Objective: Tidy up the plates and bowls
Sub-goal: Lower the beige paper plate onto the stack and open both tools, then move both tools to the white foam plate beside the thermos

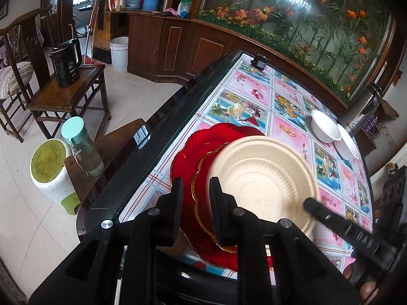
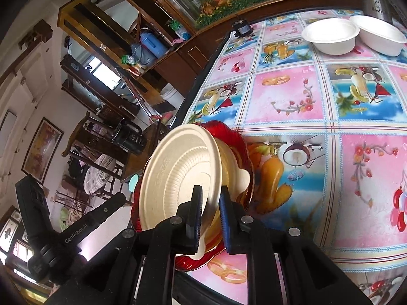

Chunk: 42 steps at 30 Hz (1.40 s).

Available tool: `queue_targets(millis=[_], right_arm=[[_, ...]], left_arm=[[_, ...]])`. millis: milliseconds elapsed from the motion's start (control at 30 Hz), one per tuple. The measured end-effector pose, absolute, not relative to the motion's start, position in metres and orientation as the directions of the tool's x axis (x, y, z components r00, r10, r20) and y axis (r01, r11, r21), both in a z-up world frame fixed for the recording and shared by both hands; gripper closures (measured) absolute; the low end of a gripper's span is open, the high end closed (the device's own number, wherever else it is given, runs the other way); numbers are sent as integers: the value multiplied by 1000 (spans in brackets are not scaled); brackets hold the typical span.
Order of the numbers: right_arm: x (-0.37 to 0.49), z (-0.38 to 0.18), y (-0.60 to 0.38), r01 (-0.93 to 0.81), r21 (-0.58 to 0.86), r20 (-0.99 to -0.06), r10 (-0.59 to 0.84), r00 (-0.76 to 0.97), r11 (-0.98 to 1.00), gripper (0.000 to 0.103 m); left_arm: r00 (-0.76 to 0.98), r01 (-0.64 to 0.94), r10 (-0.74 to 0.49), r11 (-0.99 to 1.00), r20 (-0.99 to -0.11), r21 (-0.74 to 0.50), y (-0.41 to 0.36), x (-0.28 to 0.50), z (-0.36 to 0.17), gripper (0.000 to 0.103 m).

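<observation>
1. The table (image 2: pixel 330 132) carries a patterned cloth of pink and blue fruit panels; its dark edge runs along the left side in both views.
2. A red scalloped plate (image 1: pixel 203 142) lies at the near left corner of the tabletop, just beside that dark edge.
3. A smaller red plate with a gold rim (image 1: pixel 203 178) rests on top of the red scalloped plate.
4. A cream paper bowl (image 1: pixel 264 175) sits over the gold-rimmed plate, tilted, its ribbed inside facing the left side of the table.
5. The right gripper (image 2: pixel 209 198) pinches the near rim of the cream paper bowl: one finger lies inside the rim, the other, with a blue pad, outside it.
6. The left gripper (image 1: pixel 197 190) hovers over the left part of the stack. Its jaws stand a little apart; the red plates show through the gap. Its right finger overlaps the bowl's left rim, and contact cannot be confirmed.
7. Two white bowls (image 2: pixel 330 35) stand touching each other at the far right corner of the tabletop, well apart from the stack.
</observation>
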State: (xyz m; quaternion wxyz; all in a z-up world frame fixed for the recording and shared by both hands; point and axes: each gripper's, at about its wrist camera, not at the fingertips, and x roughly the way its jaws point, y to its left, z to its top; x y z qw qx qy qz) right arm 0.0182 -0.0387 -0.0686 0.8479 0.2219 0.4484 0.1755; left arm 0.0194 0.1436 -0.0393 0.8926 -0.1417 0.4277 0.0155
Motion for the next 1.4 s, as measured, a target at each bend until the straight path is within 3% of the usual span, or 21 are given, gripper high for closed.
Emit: queue_targets(millis=[267, 500, 767, 1167, 1400], right_arm=[[20, -68, -39, -131, 537, -686, 521, 507, 834, 82], [21, -61, -67, -141, 658, -584, 620, 524, 739, 77], [28, -74, -132, 17, 681, -579, 523, 626, 732, 75], [28, -92, -211, 132, 733, -551, 469, 690, 667, 74], [21, -97, -234, 151, 750, -542, 468, 698, 644, 74]], left_arm=[[636, -141, -96, 961, -765, -238, 141, 19, -36, 85], [626, -114, -119, 964, -771, -241, 131, 20, -37, 85], [620, -47, -150, 973, -770, -227, 103, 19, -31, 85], [593, 159, -231, 973, -772, -169, 9, 14, -15, 85], [482, 308, -354, 925, -802, -223, -57, 26, -12, 85]])
